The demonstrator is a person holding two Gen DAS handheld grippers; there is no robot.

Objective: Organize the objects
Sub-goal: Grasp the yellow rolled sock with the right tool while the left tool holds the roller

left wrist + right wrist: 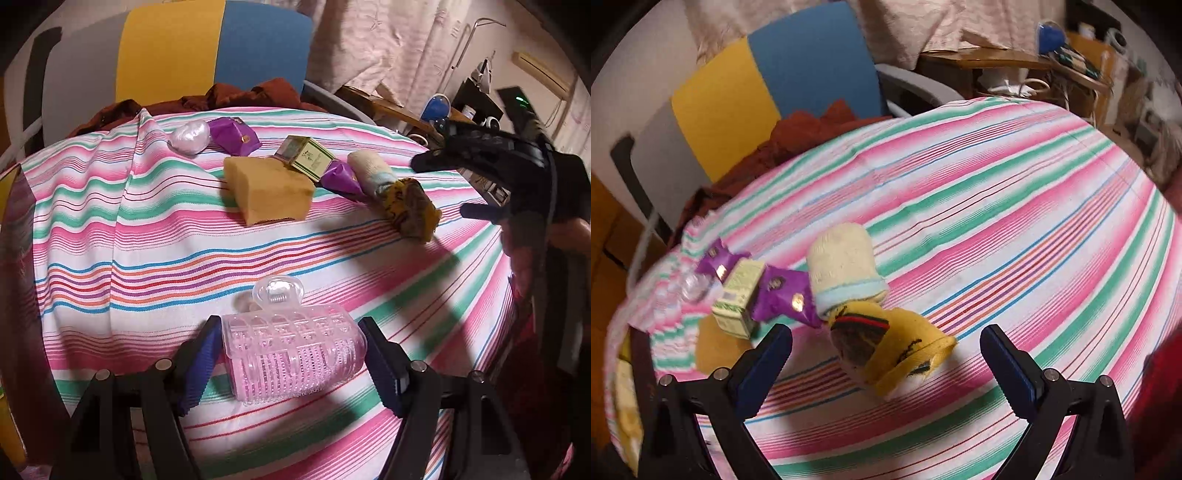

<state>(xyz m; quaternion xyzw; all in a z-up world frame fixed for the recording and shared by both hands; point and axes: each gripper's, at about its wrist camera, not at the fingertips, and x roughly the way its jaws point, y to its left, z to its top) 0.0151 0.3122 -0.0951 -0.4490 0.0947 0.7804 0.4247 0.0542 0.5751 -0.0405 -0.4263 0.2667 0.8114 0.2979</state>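
The left tool (288,354) grips a pink hair roller (291,354) by its ends, low over the striped tablecloth (110,240) on the table. The right tool (886,354) is spread open, empty, just above a yellow sock (894,354). Beside that lie a cream sock roll (842,262), purple wrappers (783,291), a small green box (738,299) and a yellow sponge (266,188).

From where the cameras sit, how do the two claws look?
Both the left claw and the right claw have black angular plastic arms with round silver pins at the joints. Each finger carries a dark blue ribbed pad. No cables or sleeves are visible.
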